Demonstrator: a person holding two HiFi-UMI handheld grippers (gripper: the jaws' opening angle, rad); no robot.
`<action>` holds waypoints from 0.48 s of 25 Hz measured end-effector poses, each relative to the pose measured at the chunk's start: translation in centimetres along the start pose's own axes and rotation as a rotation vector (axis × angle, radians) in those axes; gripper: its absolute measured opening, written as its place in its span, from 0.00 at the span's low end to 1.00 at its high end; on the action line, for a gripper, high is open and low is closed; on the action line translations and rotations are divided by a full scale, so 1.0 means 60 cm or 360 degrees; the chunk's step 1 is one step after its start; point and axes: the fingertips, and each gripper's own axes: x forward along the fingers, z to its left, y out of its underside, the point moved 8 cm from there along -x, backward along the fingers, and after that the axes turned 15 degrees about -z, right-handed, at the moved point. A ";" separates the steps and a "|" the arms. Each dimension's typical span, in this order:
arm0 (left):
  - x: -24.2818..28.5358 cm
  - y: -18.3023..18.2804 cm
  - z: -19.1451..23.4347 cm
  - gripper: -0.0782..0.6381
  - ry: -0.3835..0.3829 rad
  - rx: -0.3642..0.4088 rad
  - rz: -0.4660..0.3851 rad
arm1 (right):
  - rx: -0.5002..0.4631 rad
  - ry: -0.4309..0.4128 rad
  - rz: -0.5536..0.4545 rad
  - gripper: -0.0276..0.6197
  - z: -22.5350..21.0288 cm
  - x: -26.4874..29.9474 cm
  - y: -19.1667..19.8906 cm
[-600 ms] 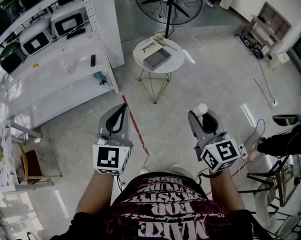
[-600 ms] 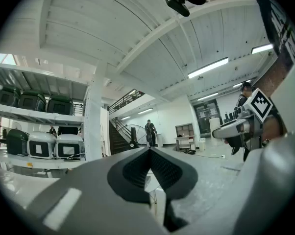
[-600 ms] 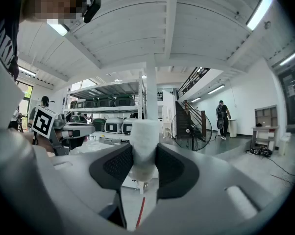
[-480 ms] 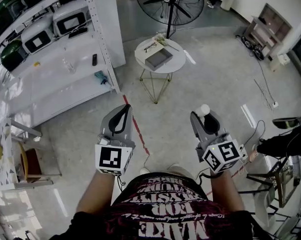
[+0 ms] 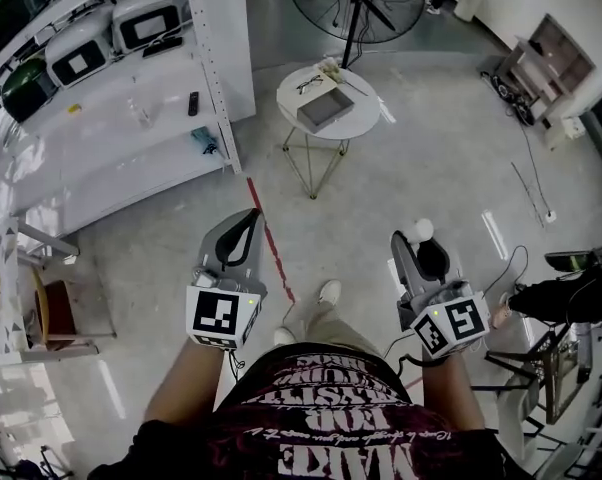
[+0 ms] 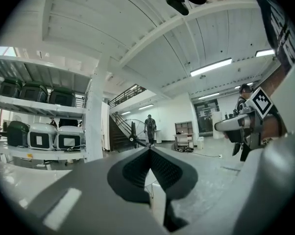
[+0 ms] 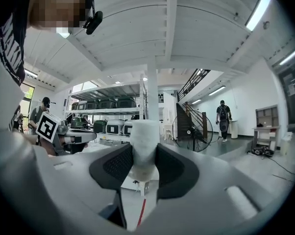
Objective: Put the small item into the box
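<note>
Grey concrete floor (image 5: 431,168) all round, and well ahead stands the round white desk (image 5: 366,116) with the grey box (image 5: 326,110) on top, open side up by the look of it.

This reads as the carry stage: the item is picked up and the drop is not yet made. The right claw (image 5: 421,240) is clamped on the small white item (image 5: 422,228). In the right gripper view the pads press both its sides, and its rounded top pokes up above them. So the item is in the air, well short of the desk, on the near side and off to the right. The left claw (image 5: 249,216) is also on the near side of the desk, off to the left, pinched closed with nothing between its pads.

What's next? Close the gap to the desk, bring the right claw over the box, tip it down and let go only once the item is inside the walls. The box looks shallow and the item looks light, so a low release seems the safer call.

The count:
- one desk
- one box
- one small item
- two claws, one loaded and one empty
- one fan (image 5: 356,3) beyond the desk
- one shelf (image 5: 111,138) unit left of the desk

A few small bits lie on the desk past the box, too small to name or count.
</note>
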 end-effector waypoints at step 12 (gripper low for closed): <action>0.151 0.072 0.020 0.11 -0.0001 -0.0060 0.0065 | 0.0145 0.0050 0.0113 0.30 -0.132 0.088 0.071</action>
